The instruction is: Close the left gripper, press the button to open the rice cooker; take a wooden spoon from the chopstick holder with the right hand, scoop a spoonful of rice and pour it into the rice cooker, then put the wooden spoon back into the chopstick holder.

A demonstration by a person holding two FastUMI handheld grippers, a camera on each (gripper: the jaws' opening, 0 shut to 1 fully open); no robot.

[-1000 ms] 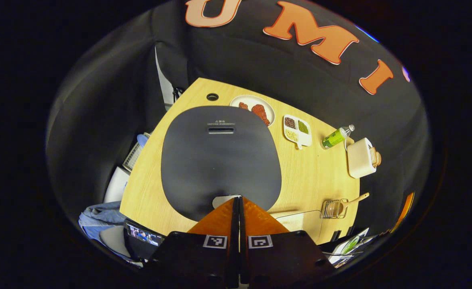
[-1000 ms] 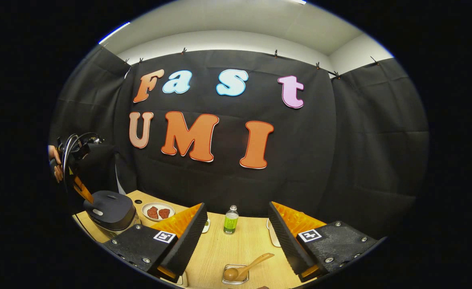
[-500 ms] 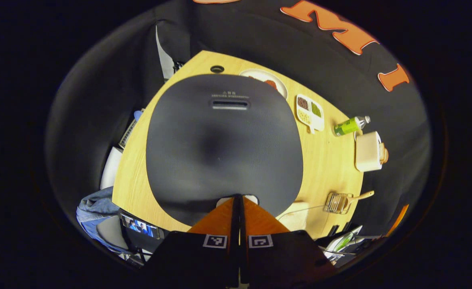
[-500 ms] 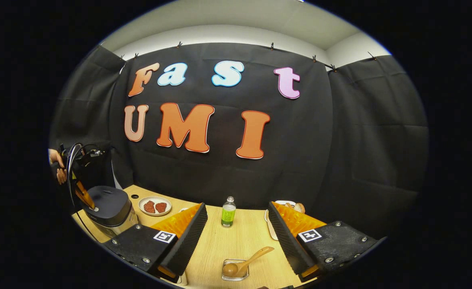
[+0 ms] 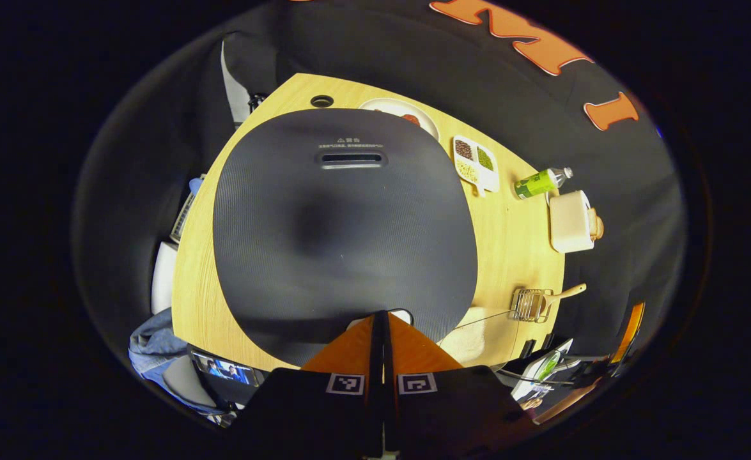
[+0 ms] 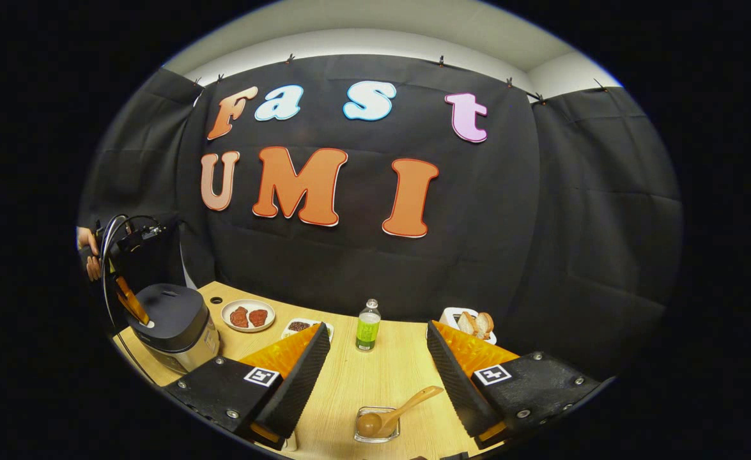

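beside the rice cooker [image 6: 170, 319] stand a plate [image 6: 248, 315] and bottle [image 6: 367, 326].

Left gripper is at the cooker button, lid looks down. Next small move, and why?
Probably push the left gripper a little further down on the white button. Its fingers are shut with tips at the button, yet the rice cooker lid lies closed. The right gripper waits open above the wooden spoon in the chopstick holder.
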